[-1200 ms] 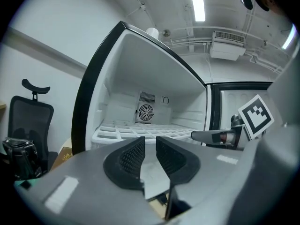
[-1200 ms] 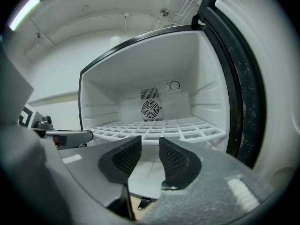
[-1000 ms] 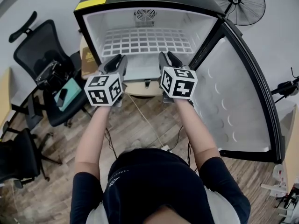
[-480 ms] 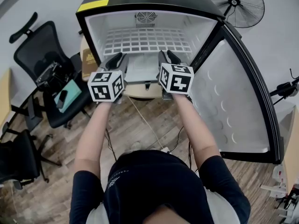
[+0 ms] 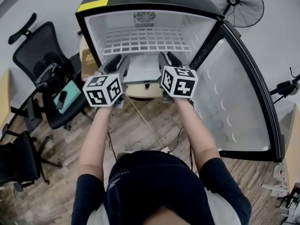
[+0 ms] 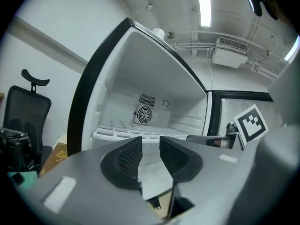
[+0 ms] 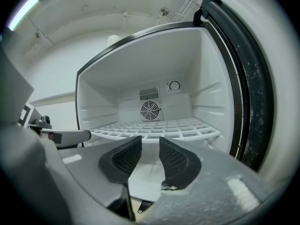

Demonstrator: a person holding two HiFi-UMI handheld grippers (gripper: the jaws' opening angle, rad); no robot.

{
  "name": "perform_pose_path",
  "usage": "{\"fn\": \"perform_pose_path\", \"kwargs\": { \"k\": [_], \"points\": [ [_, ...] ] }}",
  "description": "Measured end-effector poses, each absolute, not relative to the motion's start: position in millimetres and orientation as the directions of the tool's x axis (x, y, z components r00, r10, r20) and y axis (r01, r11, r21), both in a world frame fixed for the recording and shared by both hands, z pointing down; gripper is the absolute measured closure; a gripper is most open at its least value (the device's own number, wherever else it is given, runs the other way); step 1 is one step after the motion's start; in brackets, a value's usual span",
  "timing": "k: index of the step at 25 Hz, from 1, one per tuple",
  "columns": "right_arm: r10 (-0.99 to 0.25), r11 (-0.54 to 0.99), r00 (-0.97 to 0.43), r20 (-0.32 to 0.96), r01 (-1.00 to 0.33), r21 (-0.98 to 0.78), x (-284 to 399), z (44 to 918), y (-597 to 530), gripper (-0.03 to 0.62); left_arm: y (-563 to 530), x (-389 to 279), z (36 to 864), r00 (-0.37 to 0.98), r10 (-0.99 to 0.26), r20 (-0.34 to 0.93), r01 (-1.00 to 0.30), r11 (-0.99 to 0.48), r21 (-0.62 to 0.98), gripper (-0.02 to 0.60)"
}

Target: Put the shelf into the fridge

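The left gripper's (image 6: pixel 150 143) jaws have just been opening and stand a little apart with nothing between them. The right gripper's (image 7: pixel 150 143) jaws also stand narrowly apart and empty. Both face the white grid shelf (image 5: pixel 147 40), which lies flat inside the black-cased, white-lined fridge (image 5: pixel 96 29). The fridge's door (image 5: pixel 234 93) is swung open at the right.

Floored in grey-brown wood planks (image 5: pixel 61 191), thin cables (image 5: pixel 145 121) trailing across. At the left, a tall-backed black office chair (image 5: pixel 40 55) with a headrest, and a lower black chair (image 5: pixel 18 161) near the edge. At the upper right, a black standing fan (image 5: pixel 234 1). Pale wall (image 6: pixel 61 18); overhead, a lit tube lamp (image 6: pixel 203 3) and a ceiling air unit (image 6: pixel 232 50).
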State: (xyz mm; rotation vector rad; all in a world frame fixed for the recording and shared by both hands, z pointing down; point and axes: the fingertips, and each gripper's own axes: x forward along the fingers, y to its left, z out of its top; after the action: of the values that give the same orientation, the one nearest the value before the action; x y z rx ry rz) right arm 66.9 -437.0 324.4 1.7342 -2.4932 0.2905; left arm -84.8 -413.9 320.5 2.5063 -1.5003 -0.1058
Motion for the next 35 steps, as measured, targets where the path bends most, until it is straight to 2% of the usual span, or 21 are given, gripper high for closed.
{"fn": "perform_pose_path", "kwargs": {
  "k": [5,16,35],
  "points": [
    [-0.918,0.355,-0.371,0.143,-0.927,-0.124,72,318,-416,0.491,-390,-89,315,0.484,-0.875,0.005,-0.846,-0.466,0.258,0.491],
    [-0.916,0.369,-0.379,0.128,-0.924,-0.096,81,319,-377,0.522,-356,-93,306,0.460,-0.888,-0.031,-0.863,-0.455,0.219,0.549],
    [-0.918,0.358,-0.381,0.113,-0.916,-0.182,104,329,-337,0.557,-314,-94,314,0.476,-0.879,-0.006,-0.858,-0.466,0.214,0.569]
  ]
}}
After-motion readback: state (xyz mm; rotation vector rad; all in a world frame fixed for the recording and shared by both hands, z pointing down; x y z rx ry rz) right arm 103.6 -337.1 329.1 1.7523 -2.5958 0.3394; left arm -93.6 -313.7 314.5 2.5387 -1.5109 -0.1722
